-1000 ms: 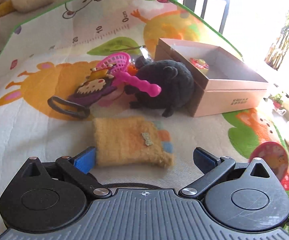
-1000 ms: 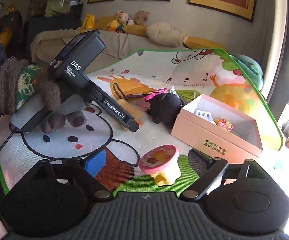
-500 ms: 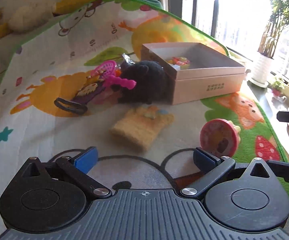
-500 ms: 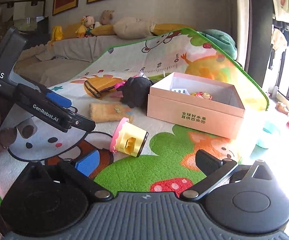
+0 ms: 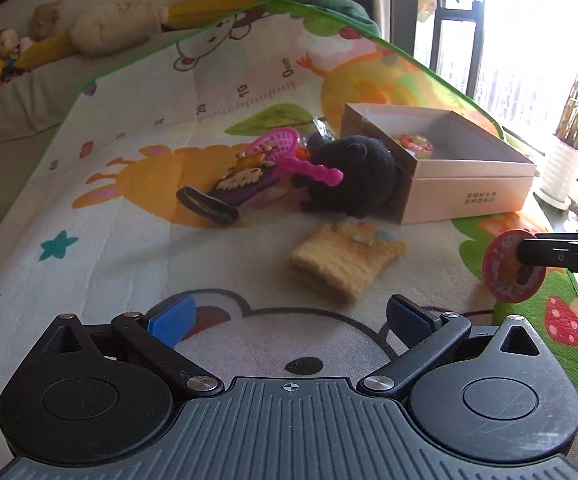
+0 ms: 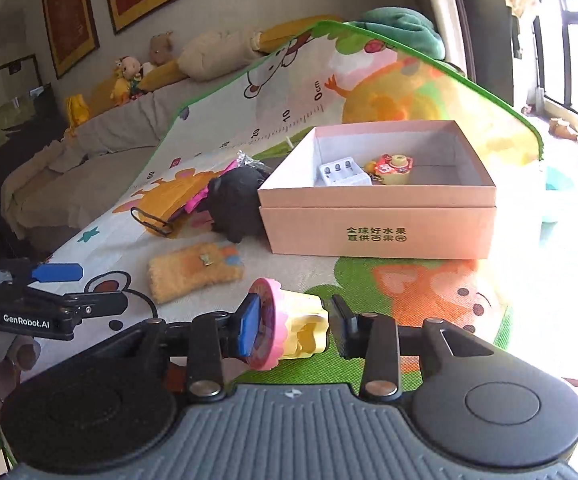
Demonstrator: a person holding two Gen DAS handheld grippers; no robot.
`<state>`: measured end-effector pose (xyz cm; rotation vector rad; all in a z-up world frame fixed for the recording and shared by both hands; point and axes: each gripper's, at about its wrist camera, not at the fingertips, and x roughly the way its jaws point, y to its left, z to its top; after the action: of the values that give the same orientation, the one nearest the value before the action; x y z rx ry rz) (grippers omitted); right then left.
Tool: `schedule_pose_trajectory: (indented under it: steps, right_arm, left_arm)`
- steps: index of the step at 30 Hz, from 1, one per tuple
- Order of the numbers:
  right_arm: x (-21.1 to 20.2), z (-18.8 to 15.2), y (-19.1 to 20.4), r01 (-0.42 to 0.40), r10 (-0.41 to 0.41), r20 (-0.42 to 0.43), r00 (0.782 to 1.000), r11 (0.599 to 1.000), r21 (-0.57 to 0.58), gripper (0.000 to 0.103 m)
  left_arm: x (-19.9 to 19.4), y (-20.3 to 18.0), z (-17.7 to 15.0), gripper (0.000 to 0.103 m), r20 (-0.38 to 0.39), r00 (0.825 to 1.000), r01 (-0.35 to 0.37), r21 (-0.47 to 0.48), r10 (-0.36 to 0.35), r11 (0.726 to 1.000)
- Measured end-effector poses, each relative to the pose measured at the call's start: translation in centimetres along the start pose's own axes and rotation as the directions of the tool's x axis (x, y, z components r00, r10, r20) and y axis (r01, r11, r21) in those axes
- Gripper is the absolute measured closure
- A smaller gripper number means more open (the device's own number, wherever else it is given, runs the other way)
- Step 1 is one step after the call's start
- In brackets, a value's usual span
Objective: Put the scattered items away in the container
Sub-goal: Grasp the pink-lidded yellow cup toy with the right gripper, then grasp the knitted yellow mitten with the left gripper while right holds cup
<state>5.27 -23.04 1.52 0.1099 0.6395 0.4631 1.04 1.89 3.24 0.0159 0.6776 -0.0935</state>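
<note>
A pink cardboard box [image 6: 377,220] stands open on the play mat, with a white charger and a small red-yellow toy inside. My right gripper [image 6: 291,322] is shut on a pink-topped yellow cupcake toy [image 6: 289,330], just in front of the box. The toy also shows in the left wrist view [image 5: 509,266]. My left gripper [image 5: 289,316] is open and empty, back from a yellow fuzzy pouch [image 5: 345,260]. A black plush [image 5: 349,176], a pink racket [image 5: 289,152] and a purple tag with a black strap [image 5: 225,192] lie left of the box [image 5: 465,184].
The colourful play mat [image 5: 109,240] covers the surface; its green edge runs along the right. A sofa with plush toys [image 6: 149,72] is behind. A potted plant [image 5: 561,168] stands by the window at the right.
My right gripper has closed on the cupcake toy, which lay loose on the mat before. My left gripper has pulled back from the yellow pouch and stays open.
</note>
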Motion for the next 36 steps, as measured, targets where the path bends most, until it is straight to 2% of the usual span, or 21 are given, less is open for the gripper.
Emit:
schedule_pose_trajectory:
  steps: [2,4,8,10,12,16,18,20,22,23,24,26,28,30,36]
  right_arm:
    - [-0.3,0.3,-1.8,-0.006,0.006,-0.006,1.0,0.997,0.076,0.066]
    - [-0.3,0.3,-2.8,0.024,-0.023,-0.01,1.0,0.994,0.111,0.066]
    - [-0.3,0.1,-3.3,0.07,-0.071,0.017,0.997,0.993,0.093,0.064]
    - [-0.5,-0.1,-2.8,0.086,-0.089,0.045,0.995,0.995,0.051,0.055]
    - [-0.8,-0.4,-2.1,0.091,-0.092,0.073,0.993,0.996,0.016,0.033]
    - [-1.5,-1.7,-0.2,0.055,-0.05,0.081,0.995,0.996,-0.063,0.018]
    - [-1.8,-2.5,0.7,0.037,-0.031,0.066,0.997,0.995,-0.094,0.007]
    - [-1.9,-3.3,1.3,0.016,-0.013,0.033,0.999,0.995,-0.1,0.002]
    - [-1.6,-3.9,1.7,-0.017,0.016,-0.015,1.0,0.995,-0.101,0.002]
    - [-1.5,-4.2,2.0,-0.033,0.029,-0.038,0.999,0.995,-0.098,0.0]
    - [-1.4,-4.5,2.1,-0.043,0.037,-0.056,0.998,0.995,-0.096,0.0]
    - [-0.9,-4.9,2.5,-0.062,0.052,-0.102,0.993,0.994,-0.089,0.0]
    - [-0.8,-5.1,2.9,-0.051,0.041,-0.103,0.994,0.994,-0.1,0.0]
    - [-0.7,-5.2,3.2,-0.043,0.031,-0.11,0.993,0.994,-0.104,0.0]
    - [-0.5,-5.2,3.5,-0.034,0.02,-0.132,0.991,0.994,-0.106,0.0]
  left_arm:
    - [0.4,-0.6,0.0,0.0,-0.004,1.0,0.019,0.006,-0.019,1.0]
    - [0.9,-1.4,0.0,0.0,-0.006,0.999,0.034,0.021,-0.034,0.999]
    - [1.7,-2.7,0.1,0.0,-0.012,0.999,0.045,0.067,-0.044,0.997]
    - [1.9,-3.0,0.1,0.0,-0.006,0.999,0.043,0.099,-0.043,0.994]
    - [2.4,-3.2,0.4,0.0,0.006,0.999,0.039,0.142,-0.041,0.989]
    - [4.5,-3.0,1.2,0.0,0.01,0.999,0.028,0.229,-0.031,0.973]
    - [5.7,-3.0,1.6,0.0,-0.01,0.998,0.057,0.246,-0.056,0.968]
    - [6.5,-3.2,1.8,0.0,-0.02,0.996,0.089,0.247,-0.087,0.965]
    - [7.0,-3.4,1.9,0.002,-0.019,0.994,0.105,0.24,-0.103,0.965]
    - [7.1,-3.5,1.9,0.006,-0.017,0.994,0.108,0.235,-0.107,0.966]
    - [7.2,-3.6,1.9,0.016,-0.015,0.994,0.106,0.229,-0.105,0.968]
    - [7.1,-3.7,1.9,0.023,-0.012,0.993,0.114,0.207,-0.114,0.972]
    - [7.0,-3.8,1.7,0.027,-0.01,0.993,0.117,0.198,-0.117,0.973]
    - [6.6,-4.1,1.5,0.038,-0.005,0.993,0.121,0.198,-0.122,0.973]
    - [4.5,-4.5,0.4,0.04,-0.016,0.99,0.138,0.175,-0.137,0.975]
